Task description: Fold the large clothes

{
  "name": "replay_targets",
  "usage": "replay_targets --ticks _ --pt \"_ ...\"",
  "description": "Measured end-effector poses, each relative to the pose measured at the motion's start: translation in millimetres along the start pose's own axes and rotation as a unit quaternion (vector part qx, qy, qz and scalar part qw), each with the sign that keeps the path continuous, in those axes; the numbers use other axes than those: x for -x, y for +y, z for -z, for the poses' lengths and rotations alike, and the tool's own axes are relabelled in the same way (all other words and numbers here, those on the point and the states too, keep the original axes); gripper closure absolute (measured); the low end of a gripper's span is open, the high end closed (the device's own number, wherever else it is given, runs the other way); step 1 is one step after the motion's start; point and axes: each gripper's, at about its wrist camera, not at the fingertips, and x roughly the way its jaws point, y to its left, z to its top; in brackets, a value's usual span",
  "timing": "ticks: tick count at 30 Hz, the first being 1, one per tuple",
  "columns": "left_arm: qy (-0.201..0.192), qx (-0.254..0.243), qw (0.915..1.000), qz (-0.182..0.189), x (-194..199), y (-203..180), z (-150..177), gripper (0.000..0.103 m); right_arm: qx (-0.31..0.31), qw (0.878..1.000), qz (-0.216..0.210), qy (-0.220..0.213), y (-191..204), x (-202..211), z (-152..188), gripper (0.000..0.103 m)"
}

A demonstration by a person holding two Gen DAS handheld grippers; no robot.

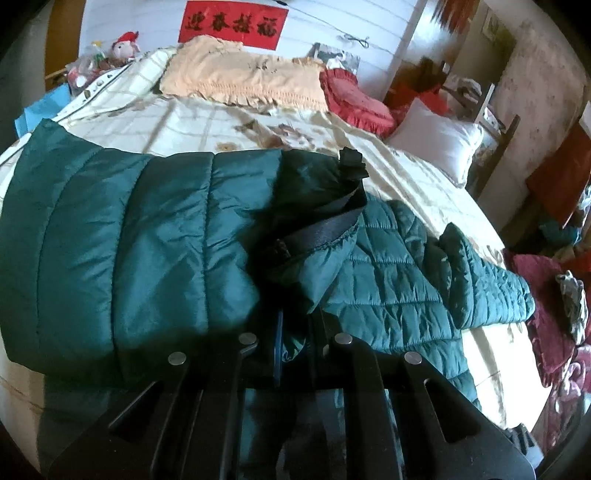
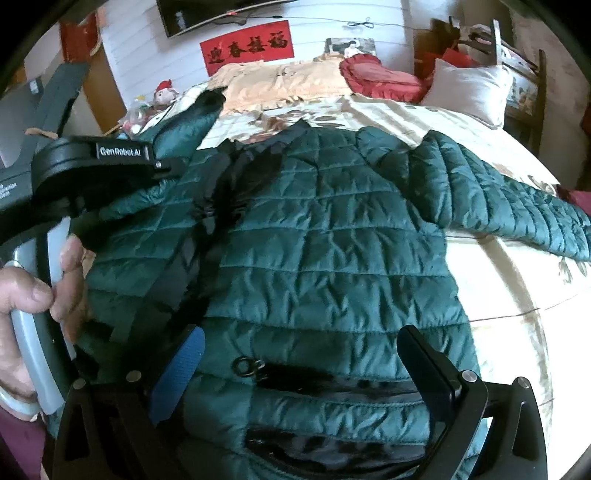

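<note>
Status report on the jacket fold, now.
Left tool shut on jacket fabric, carrying it over the body. Right tool open above the hem, holding nothing. Right sleeve lies spread on bed. Nothing in the way.

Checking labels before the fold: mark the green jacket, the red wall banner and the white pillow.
green jacket (image 2: pixel 332 251), right wrist view, on its quilted back panel.
red wall banner (image 1: pixel 232 24), left wrist view, on its middle.
white pillow (image 2: pixel 469 88), right wrist view, on its front face.

bed (image 2: pixel 480 280) | pillows (peach, red, white) | red banner (image 1: pixel 232 24)
</note>
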Motion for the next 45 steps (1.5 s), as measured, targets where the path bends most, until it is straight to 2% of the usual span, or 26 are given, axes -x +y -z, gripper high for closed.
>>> replay_targets --ticks 8,17,23,26,27,29,30,31,33,36,38,42,45 --pt "0.020 0.002 0.9998 -0.001 -20.1 -4.2 6.0 0.094 -0.005 0.999 0.035 -0.002 -20.0 -16.4 -26.4 0.000" --pt "0.043 -0.007 0.9990 0.006 -40.5 -15.6 12.2 0.094 -0.011 0.999 0.052 0.006 -26.9 -32.0 -32.1 0.000" --pt "0.063 0.000 0.9977 0.023 -48.4 -19.9 14.3 0.094 -0.013 0.998 0.060 0.020 -35.1 -40.7 -30.2 0.000" --pt "0.069 0.018 0.9963 0.048 -47.8 -16.4 13.1 0.093 -0.017 0.998 0.061 0.022 -38.4 -41.8 -28.7 0.000" --pt "0.072 0.025 0.9952 0.061 -47.2 -15.0 12.7 0.091 -0.018 0.998 0.060 0.023 -38.9 -41.6 -28.4 0.000" --pt "0.082 0.040 0.9918 0.090 -44.0 -12.9 12.6 0.075 -0.018 0.998 0.060 0.023 -38.9 -40.5 -27.9 0.000" --pt "0.083 0.045 0.9902 0.103 -41.6 -12.6 12.5 0.061 -0.018 0.998 0.060 0.023 -38.8 -40.4 -28.0 0.000" --pt "0.083 0.053 0.9878 0.121 -36.1 -12.0 12.3 0.051 -0.018 0.998 0.060 0.022 -38.9 -39.9 -28.0 0.000" --pt "0.078 0.053 0.9874 0.127 -25.7 -13.0 10.4 0.046 -0.017 0.998 0.059 0.020 -38.4 -38.2 -28.2 0.000" --pt "0.066 0.041 0.9899 0.118 0.9 -7.1 4.3 0.046 -0.014 0.998 0.053 0.015 -36.0 -33.2 -29.3 0.000" --pt "0.059 0.030 0.9932 0.095 15.8 2.5 0.7 0.046 -0.010 0.999 0.049 0.013 -32.8 -29.6 -31.4 0.000" --pt "0.012 0.011 0.9998 0.012 52.1 41.8 -6.1 0.046 -0.007 1.000 0.008 0.011 -21.7 -26.1 -43.7 0.000" --pt "-0.019 0.010 0.9975 -0.068 70.2 81.1 -7.7 0.046 -0.008 1.000 -0.023 0.011 -12.7 -31.5 -60.3 0.000"
